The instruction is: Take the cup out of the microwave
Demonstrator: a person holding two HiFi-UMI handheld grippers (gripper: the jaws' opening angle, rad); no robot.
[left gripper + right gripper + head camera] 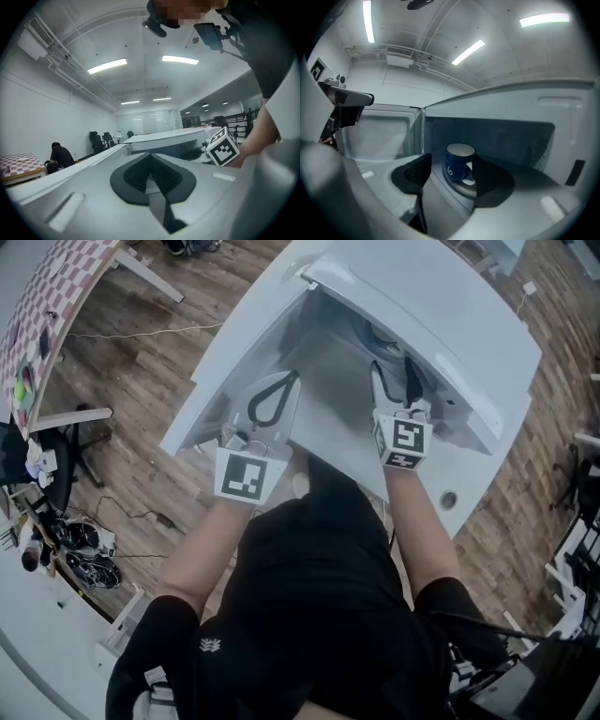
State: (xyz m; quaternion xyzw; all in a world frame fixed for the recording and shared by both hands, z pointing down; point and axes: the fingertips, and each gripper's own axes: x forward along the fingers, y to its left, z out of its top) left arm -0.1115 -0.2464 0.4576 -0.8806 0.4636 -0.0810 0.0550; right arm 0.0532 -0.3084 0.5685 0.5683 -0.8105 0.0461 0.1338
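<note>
**Both arms before the microwave.** At left, we are stretching the left forearm [202,554] forward and holding the left gripper [292,382] about level in front of the microwave [450,315]. Its jaws are lying together, tips touching, with nothing between them. At right, we are extending the right forearm [419,531] toward the open cavity, with the right gripper [394,371] dipping slightly. Its jaws are standing apart, touching nothing. The cup [458,167] is standing upright inside the microwave, beyond the gap between those jaws. The door [379,133] is hanging open to the cup's left.
</note>
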